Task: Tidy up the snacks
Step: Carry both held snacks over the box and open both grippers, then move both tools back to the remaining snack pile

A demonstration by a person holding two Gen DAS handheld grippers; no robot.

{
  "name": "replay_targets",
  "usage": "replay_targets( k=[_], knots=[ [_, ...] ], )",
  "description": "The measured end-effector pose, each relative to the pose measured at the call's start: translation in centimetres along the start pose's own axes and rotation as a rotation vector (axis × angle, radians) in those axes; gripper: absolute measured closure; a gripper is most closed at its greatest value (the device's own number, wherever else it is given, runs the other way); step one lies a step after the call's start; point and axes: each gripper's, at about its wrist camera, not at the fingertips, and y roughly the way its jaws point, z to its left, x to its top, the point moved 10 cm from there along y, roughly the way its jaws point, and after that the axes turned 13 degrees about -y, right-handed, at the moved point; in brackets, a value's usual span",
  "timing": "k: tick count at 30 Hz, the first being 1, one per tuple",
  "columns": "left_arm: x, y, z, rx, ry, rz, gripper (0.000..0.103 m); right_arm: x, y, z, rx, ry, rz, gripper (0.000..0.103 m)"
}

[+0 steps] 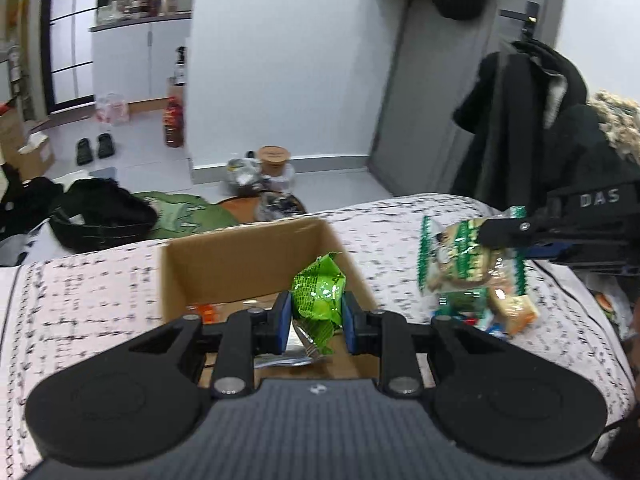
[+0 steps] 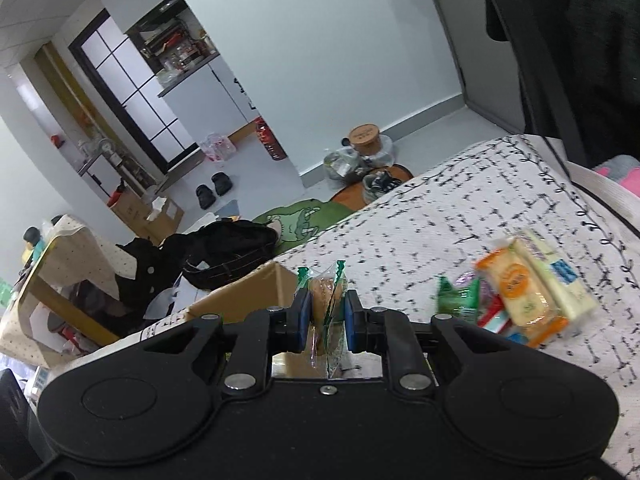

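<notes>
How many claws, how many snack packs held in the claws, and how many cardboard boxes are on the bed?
Claws: 2 (left claw, right claw)
Held snack packs: 2 (green packet, clear packet)
Cardboard boxes on the bed: 1 (cardboard box)
Total: 5

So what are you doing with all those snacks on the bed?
A person is sorting snacks with a pair of tongs in each hand. The left tongs are shut on a crinkly green packet, held above the open cardboard box. The right tongs pinch a clear packet with green edges. A small pile of other snacks lies on the patterned bedspread, beside the box.
</notes>
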Motion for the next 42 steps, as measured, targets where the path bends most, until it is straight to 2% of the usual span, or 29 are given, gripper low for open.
replay_targets(
  k=[4, 7, 9, 11, 14, 27, 29, 30, 33, 37, 42],
  knots=[
    [0.4, 0.2, 1.6, 0.039, -0.006, -0.002, 0.077, 0.0, 0.5, 1.8, 0.023, -0.005, -0.005, 0.086],
    [0.5, 0.2, 2.1, 0.073, 0.031, -0.016, 0.074, 0.2, 0.8, 2.8, 0.033, -0.015, -0.009, 0.086],
    [0.6, 0.1, 2.2, 0.083, 0.025, -0.025, 0.069, 0.2, 1.0, 3.4, 0.036, -0.023, -0.007, 0.086],
    [0.7, -0.2, 2.6, 0.087, 0.005, -0.029, 0.061, 0.4, 1.2, 3.9, 0.036, -0.035, -0.006, 0.086],
    [0.8, -0.8, 3.2, 0.09, -0.018, -0.041, 0.055, 0.6, 1.6, 4.5, 0.03, -0.054, -0.003, 0.086],
    [1.1, -2.7, 5.7, 0.106, -0.081, -0.062, 0.04, 2.6, 4.3, 7.1, 0.022, -0.126, -0.009, 0.084],
    [1.0, -2.8, 5.7, 0.105, -0.084, -0.064, 0.036, 2.8, 4.7, 7.9, 0.027, -0.148, 0.005, 0.078],
    [1.0, -2.8, 5.8, 0.104, -0.083, -0.064, 0.035, 2.8, 4.6, 7.8, 0.011, -0.153, 0.003, 0.069],
    [0.9, -2.7, 5.8, 0.102, -0.083, -0.057, 0.03, 2.6, 4.0, 7.7, -0.002, -0.151, -0.011, 0.054],
    [0.7, -2.5, 5.9, 0.098, -0.103, -0.039, 0.026, 1.8, 3.5, 6.5, -0.029, -0.141, 0.022, 0.049],
    [0.7, -2.3, 5.4, 0.103, -0.113, -0.033, 0.023, 1.3, 2.1, 3.9, -0.102, -0.127, 0.025, 0.032]
  ],
)
